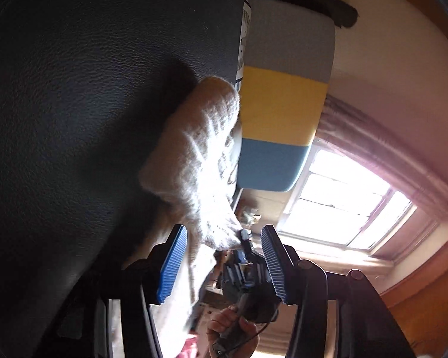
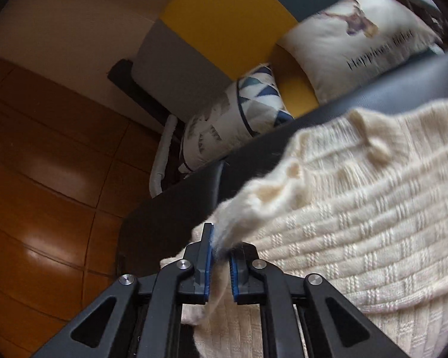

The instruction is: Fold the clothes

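A cream cable-knit sweater (image 2: pixel 358 208) is lying on black leather counter (image 2: pixel 403 83); blue-triangle cushion (image 2: pixel 259 95) is showing behind.

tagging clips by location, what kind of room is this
Most likely a home living room: a colour-block sofa with printed cushions, a wooden floor and a curtained window. The cream knit sweater lies on a dark padded surface.

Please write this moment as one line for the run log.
task: fold clothes | right gripper: shut on cream knitted sweater | left gripper: open, beside sweater | surface: black leather-like table
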Demonstrator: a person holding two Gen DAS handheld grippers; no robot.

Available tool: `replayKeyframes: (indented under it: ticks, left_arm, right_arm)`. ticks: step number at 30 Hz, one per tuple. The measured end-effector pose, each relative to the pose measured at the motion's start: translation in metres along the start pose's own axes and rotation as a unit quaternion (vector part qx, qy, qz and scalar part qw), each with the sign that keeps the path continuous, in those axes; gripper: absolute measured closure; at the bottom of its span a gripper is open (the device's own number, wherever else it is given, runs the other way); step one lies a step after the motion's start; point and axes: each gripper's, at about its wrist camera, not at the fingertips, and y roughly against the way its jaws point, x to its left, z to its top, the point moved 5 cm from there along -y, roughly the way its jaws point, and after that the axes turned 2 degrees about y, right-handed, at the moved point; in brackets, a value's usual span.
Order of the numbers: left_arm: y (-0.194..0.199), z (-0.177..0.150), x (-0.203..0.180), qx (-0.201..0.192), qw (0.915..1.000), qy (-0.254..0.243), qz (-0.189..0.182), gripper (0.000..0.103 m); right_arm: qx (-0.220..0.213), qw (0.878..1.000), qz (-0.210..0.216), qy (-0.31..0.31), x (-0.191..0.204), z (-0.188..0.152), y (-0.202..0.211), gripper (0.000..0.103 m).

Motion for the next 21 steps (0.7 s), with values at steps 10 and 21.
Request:
replayKeyframes:
  ticks: [10,21]
  left_arm:
    - [-0.083,-0.023,-0.012,0.01,0.9997,0.006,0.022,0.044]
    - [-0.064,-0.016,0.0,0.021,0.9976,-0.012,0.064,0.044]
  right_arm:
    - [-0.003,0.995,-0.011,0.095,0.037,0.059,0.057,0.089]
    - [0.058,0.984,0.095,-0.139,-0.102,-0.035,0.003,0.016]
